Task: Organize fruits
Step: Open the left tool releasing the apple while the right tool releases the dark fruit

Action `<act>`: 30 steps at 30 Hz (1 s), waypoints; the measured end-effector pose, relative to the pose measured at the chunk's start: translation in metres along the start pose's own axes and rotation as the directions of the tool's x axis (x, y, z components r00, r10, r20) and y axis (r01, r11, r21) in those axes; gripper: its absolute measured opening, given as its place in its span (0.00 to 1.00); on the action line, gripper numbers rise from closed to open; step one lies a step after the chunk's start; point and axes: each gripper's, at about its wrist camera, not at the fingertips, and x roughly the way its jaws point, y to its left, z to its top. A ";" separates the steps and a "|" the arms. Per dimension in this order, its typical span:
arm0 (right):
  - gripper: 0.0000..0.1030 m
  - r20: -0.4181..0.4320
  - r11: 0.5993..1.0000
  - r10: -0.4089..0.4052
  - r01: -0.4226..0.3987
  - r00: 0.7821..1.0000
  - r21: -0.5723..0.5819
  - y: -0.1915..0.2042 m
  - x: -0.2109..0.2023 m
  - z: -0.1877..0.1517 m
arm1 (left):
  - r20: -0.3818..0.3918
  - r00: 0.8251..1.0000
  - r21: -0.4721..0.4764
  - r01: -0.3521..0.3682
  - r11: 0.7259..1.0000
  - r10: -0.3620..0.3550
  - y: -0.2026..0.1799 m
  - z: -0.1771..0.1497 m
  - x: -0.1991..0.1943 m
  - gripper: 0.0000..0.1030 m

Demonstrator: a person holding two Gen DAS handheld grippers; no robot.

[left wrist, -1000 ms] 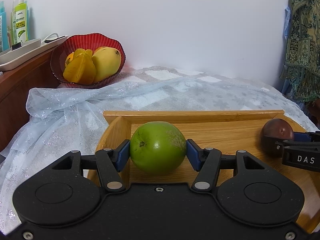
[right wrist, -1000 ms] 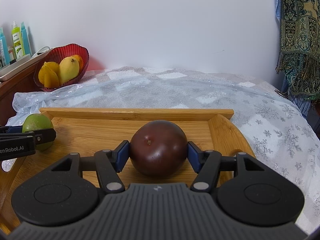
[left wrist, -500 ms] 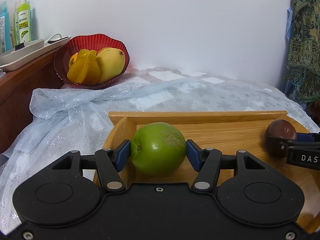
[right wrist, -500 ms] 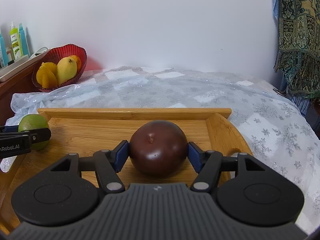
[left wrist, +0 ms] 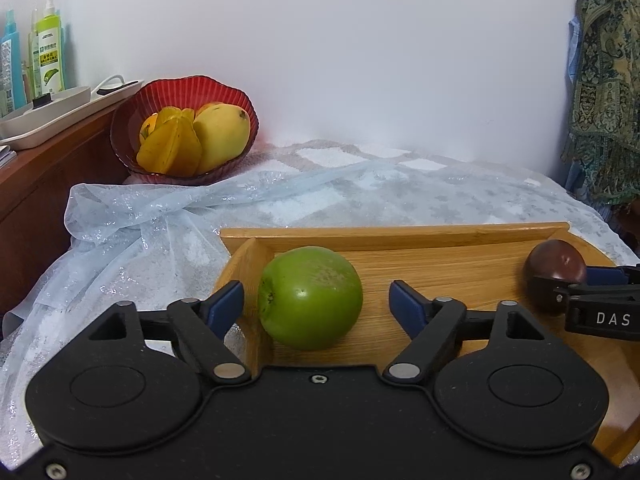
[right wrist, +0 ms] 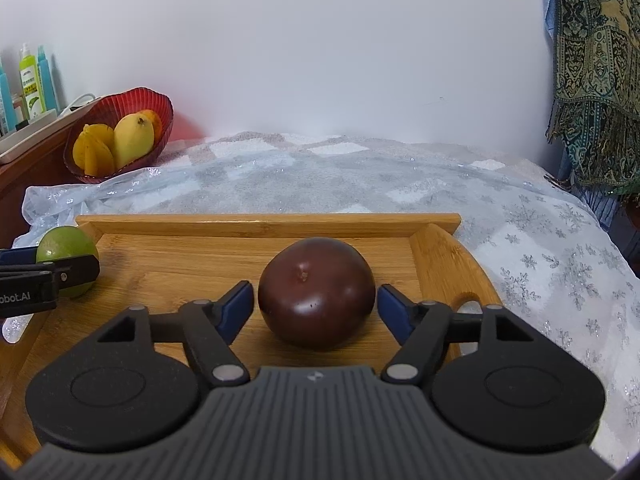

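Note:
A round green fruit (left wrist: 310,298) rests in the left end of the wooden tray (left wrist: 440,268). My left gripper (left wrist: 316,304) straddles it, jaws opening, with a gap between each blue pad and the fruit. A dark purple fruit (right wrist: 316,304) sits toward the right end of the wooden tray (right wrist: 200,256). My right gripper (right wrist: 316,306) frames it, jaws opening, pads just clear of its sides. Each view shows the other fruit at its edge: the purple fruit (left wrist: 556,266) at right, the green fruit (right wrist: 66,246) at left.
A red glass bowl (left wrist: 132,120) with a mango, starfruit and an orange stands at the back left on a sparkly pale cloth (left wrist: 360,196). A wooden cabinet (left wrist: 28,184) with a white tray and bottles stands left. A patterned scarf (right wrist: 592,80) hangs at right.
Both grippers have let go: the pads that pressed on the green fruit and on the purple fruit have spread apart. Both fruits now sit free on the tray.

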 end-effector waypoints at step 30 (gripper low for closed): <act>1.00 0.167 0.998 -0.016 0.006 0.986 0.058 0.001 -0.095 -0.050 | 0.110 0.990 0.015 0.086 0.996 -0.087 -0.008 -0.049 -0.100 0.91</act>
